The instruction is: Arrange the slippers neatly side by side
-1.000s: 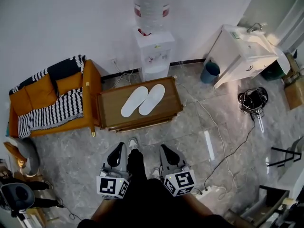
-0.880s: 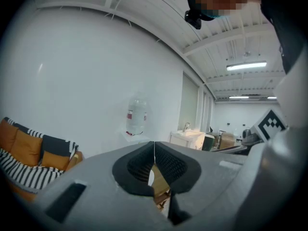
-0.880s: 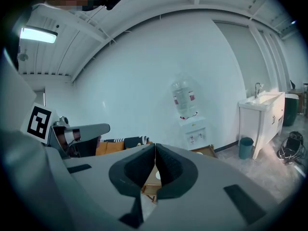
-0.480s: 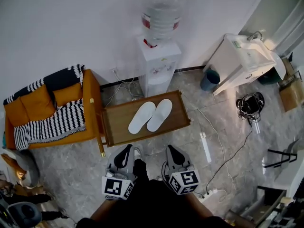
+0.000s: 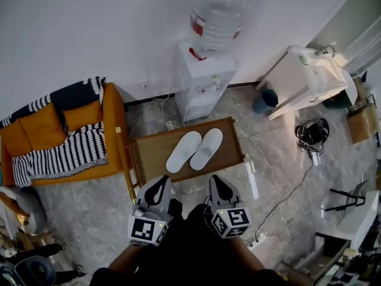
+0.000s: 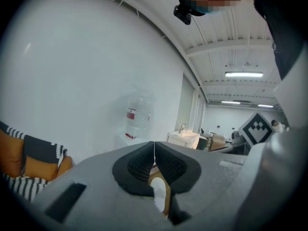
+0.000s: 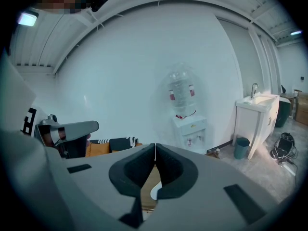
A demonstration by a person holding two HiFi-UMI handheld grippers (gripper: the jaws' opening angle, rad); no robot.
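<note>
A white wall [image 5: 89,28] stands behind a water cooler [image 5: 205,85]. An orange sofa [image 5: 36,127] sits on the grey floor [image 5: 89,201], just beside a low wooden table [image 5: 152,154]

My left claw [image 6: 154,148] has its jaws pressed tip to tip. Through the gap beneath them I see a white slipper [image 6: 158,194] on the wooden worktop [image 6: 167,193]. A water bottle [image 6: 136,121] stands against the wall beyond.

A low wooden table [image 5: 150,155] stands on the grey tiled floor [image 5: 89,201] — on it lie one white slipper [image 5: 183,152] and a second slipper [image 5: 206,149], side by side.
</note>
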